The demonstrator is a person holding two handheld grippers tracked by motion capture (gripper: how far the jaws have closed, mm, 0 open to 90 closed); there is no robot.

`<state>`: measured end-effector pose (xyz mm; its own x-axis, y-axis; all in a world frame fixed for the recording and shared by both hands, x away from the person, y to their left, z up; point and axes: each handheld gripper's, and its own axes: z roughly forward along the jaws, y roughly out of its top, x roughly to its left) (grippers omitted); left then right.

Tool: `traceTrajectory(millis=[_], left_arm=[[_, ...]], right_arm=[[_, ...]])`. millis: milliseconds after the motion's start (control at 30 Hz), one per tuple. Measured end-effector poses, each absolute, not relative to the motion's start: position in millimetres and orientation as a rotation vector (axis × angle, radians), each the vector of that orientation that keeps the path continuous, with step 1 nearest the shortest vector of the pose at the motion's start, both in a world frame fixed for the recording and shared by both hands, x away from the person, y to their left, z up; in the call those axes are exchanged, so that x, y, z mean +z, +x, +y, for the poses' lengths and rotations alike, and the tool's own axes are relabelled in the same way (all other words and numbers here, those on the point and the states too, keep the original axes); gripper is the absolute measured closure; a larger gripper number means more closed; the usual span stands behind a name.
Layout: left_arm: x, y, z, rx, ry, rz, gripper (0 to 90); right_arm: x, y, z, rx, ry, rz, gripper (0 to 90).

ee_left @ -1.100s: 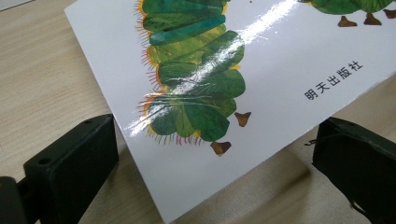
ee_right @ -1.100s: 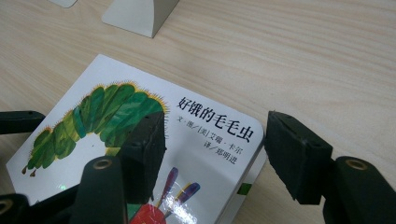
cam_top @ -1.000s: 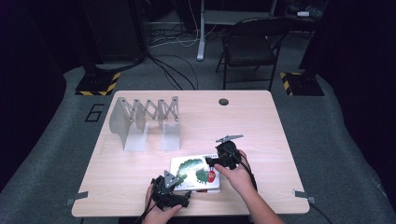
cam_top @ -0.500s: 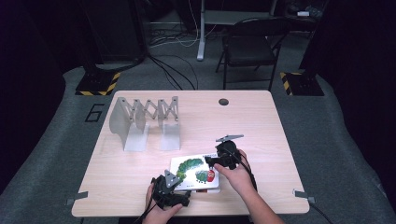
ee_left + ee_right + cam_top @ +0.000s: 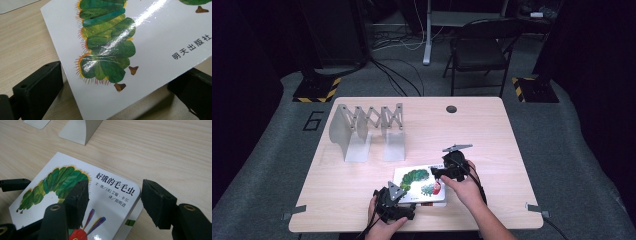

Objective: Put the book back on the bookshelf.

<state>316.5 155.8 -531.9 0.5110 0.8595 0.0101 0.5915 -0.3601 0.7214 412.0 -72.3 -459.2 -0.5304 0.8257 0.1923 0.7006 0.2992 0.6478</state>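
A white picture book point(image 5: 419, 182) with a green caterpillar on its cover lies flat near the table's front edge. My left gripper point(image 5: 407, 196) sits at the book's near left corner. In the left gripper view that corner of the book point(image 5: 140, 50) reaches in between the wide-apart jaws of the left gripper point(image 5: 117, 71) and covers part of the right one; neither pad presses on it. My right gripper point(image 5: 437, 173) is open at the book's right side. In the right gripper view one jaw of the right gripper point(image 5: 115, 187) rests over the cover point(image 5: 110, 195) and the other stands past the edge.
A grey metal accordion book rack point(image 5: 367, 130) stands at the back left of the wooden table point(image 5: 492, 135), and its bases point(image 5: 80, 130) lie just beyond the book. A black round grommet point(image 5: 451, 109) sits at the far edge. A folding chair point(image 5: 482, 50) stands behind the table.
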Motion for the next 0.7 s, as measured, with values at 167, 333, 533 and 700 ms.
traceTrajectory(millis=[167,333,533,700], left_arm=[[-532.2,316.7,156.4,0.520,2.086,1.176,0.0],[-533.0,316.2,157.2,0.522,2.077,1.168,0.0],[-533.2,316.0,157.3,0.522,2.074,1.168,0.0],[-533.3,315.7,157.5,0.522,2.077,1.165,0.1]], right_arm=[[-458.5,411.8,-72.1,1.058,1.411,2.376,39.0],[-459.7,412.7,-73.7,1.049,1.417,2.389,39.6],[-464.3,414.9,-76.5,1.066,1.437,2.393,40.5],[-468.0,416.3,-76.8,1.045,1.439,2.404,40.1]])
